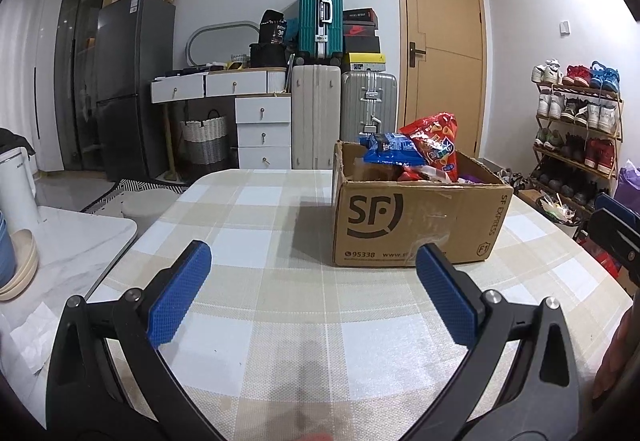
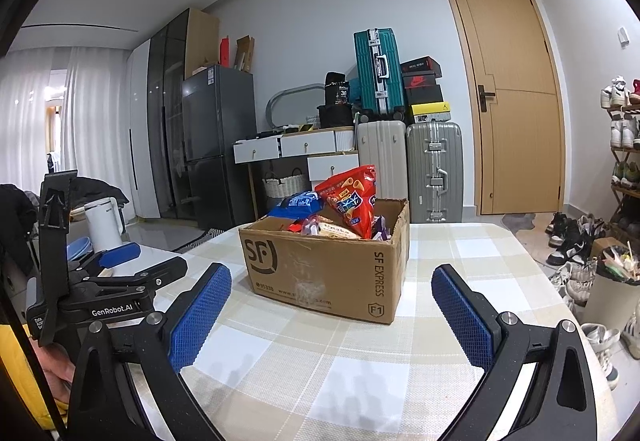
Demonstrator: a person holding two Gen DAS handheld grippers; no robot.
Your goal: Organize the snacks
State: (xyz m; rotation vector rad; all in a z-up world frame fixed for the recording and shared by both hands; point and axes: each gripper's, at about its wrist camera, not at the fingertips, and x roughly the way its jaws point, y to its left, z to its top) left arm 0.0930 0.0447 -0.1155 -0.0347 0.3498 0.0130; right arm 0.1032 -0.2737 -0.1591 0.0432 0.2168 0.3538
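**Snack box ahead of two empty grippers**

The right wrist view alone shows the left gripper [image 2: 120, 261] from the side, marked "GenRobot.AI". Both it and the right gripper [image 2: 332, 305] are spread wide, holding nothing. The cardboard box [image 1: 416, 225] sits ahead on the counter [image 1: 260, 281], reading "SF EXPRESS", "95338". A red bag [image 2: 354, 201] tops snacks mostly hidden inside.

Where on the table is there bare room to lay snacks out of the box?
The checked tablecloth is bare left of the cardboard box and in front of it, up to the open left gripper and right gripper. The box itself is crammed with snack bags.
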